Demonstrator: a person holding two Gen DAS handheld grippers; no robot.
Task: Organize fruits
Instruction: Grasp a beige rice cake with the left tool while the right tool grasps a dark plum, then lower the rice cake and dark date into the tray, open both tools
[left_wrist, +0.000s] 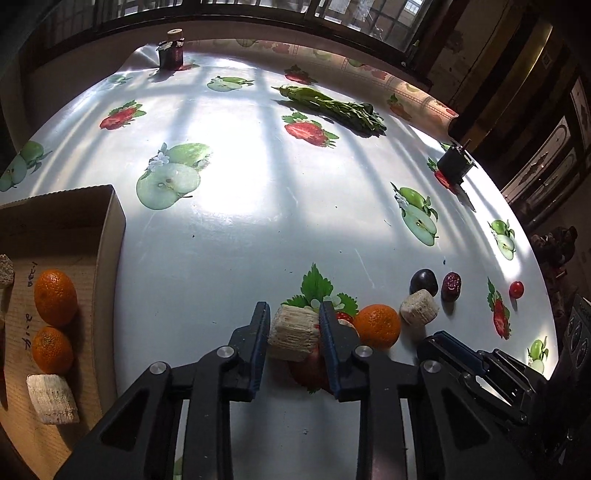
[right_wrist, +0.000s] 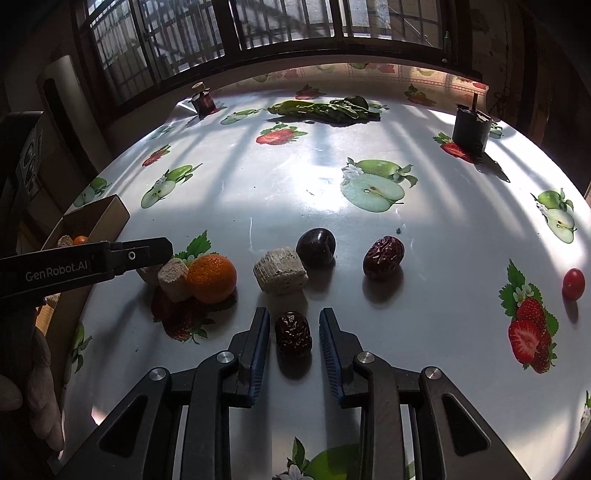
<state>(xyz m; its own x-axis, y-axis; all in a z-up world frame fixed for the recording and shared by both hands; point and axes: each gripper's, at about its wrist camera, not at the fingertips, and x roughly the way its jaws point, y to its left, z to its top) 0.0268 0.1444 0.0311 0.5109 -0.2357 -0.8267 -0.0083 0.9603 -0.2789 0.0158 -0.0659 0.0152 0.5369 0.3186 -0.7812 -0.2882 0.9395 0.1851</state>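
1. Left tongs (left_wrist: 293, 325) clamped on a pale rough cube (left_wrist: 291, 334), both blue pads touching its sides; cube looks lifted just off the counter (left_wrist: 258, 221).
2. Right wrist view: the held cube (right_wrist: 173, 282) sits right beside an orange (right_wrist: 211, 277), touching or nearly, can't tell which.
3. Right tongs (right_wrist: 293, 332) apart, low over the counter, straddling a dark wrinkled date (right_wrist: 293, 334); gap on both sides, pads not touching it.
4. Cardboard box (left_wrist: 110, 221) at counter's left edge holds 2 oranges (left_wrist: 55, 297) one behind the other, plus a pale cube (left_wrist: 51, 398) nearest the cam. Another pale chunk at box's far left edge, partly cut off.
5. Loose on counter, right wrist view: 2nd pale cube (right_wrist: 280, 272), dark plum (right_wrist: 316, 246) just behind it, 2nd date (right_wrist: 383, 256) to the plum's right, small red cherry tomato (right_wrist: 573, 283) well apart at far right.
6. Far side: bunch of leafy greens (right_wrist: 325, 108), dark jar (right_wrist: 204, 98) w/ cork-like lid at back left, dark cylinder container (right_wrist: 472, 129) at back right.
7. Counter cover is glossy white w/ printed apples + strawberries.
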